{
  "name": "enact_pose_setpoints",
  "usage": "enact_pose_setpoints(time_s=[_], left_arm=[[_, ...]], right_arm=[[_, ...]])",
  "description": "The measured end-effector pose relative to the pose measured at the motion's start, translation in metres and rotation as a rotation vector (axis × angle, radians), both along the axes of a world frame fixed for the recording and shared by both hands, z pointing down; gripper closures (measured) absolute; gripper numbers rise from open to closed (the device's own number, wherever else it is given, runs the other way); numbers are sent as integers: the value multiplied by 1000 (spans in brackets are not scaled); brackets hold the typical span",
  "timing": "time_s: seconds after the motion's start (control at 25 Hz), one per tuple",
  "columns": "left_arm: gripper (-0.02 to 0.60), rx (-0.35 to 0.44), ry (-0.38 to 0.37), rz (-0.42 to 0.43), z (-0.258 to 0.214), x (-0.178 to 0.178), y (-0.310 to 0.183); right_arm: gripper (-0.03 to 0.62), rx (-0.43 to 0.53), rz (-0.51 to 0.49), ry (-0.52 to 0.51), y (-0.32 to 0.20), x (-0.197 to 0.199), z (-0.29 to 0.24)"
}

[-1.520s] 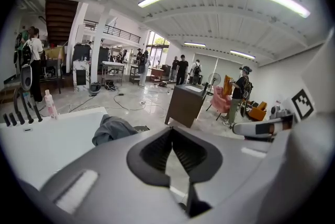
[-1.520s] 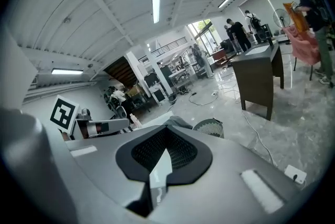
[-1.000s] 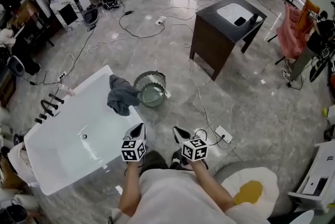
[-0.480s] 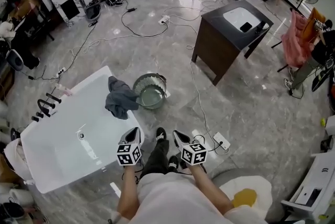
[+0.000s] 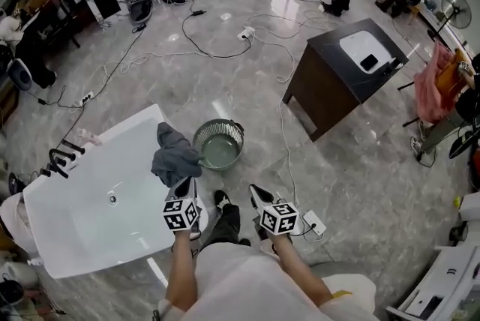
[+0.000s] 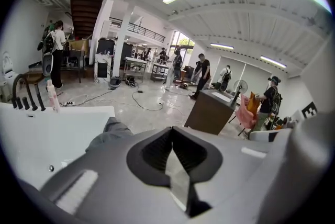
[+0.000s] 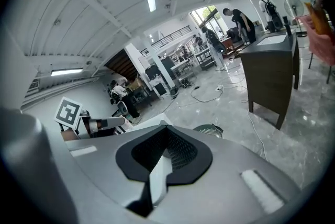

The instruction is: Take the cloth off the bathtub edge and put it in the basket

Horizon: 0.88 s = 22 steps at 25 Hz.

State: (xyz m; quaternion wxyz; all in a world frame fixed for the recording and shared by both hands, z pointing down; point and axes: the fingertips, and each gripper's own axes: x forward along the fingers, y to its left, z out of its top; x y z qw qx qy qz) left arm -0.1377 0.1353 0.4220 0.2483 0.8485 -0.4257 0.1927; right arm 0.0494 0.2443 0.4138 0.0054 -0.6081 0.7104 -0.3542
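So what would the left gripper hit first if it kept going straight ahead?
Probably the grey cloth on the bathtub edge, just ahead of the left gripper, though depth is unclear.

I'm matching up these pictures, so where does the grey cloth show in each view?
Head view: grey cloth left of centre, draped on the bathtub edge.
Left gripper view: left of centre, low in the picture.
Right gripper view: not in it.
Shared landmark: the dark cabinet, in all three.

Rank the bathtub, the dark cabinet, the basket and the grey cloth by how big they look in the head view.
1. bathtub
2. dark cabinet, though it stands farther from the camera
3. basket and grey cloth: these look about alike, so I won't rank them.
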Motion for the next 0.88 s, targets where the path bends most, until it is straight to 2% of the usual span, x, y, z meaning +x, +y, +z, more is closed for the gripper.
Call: enact_pose_setpoints(time_s=[0.24,0.48,0.6,0.76,0.88], left_arm=[[523,-35,9,-59,11,-2,-75],[523,-102,29,-119,32,-15,-126],[523,-137,36,-123,45,-24,-151],[523,-163,28,-128,68,-43,-160],[523,-187,19,-163,87,-62,-157]], right_arm=[[592,-42,-71,60,-56,-5,12],[592,-113,-84,85,-112,0,27],[592,-119,-86,93,-154,-4,32],[592,-115,-145,103,-198,-31,48],[592,-124,-217,102,-219,-61,67]])
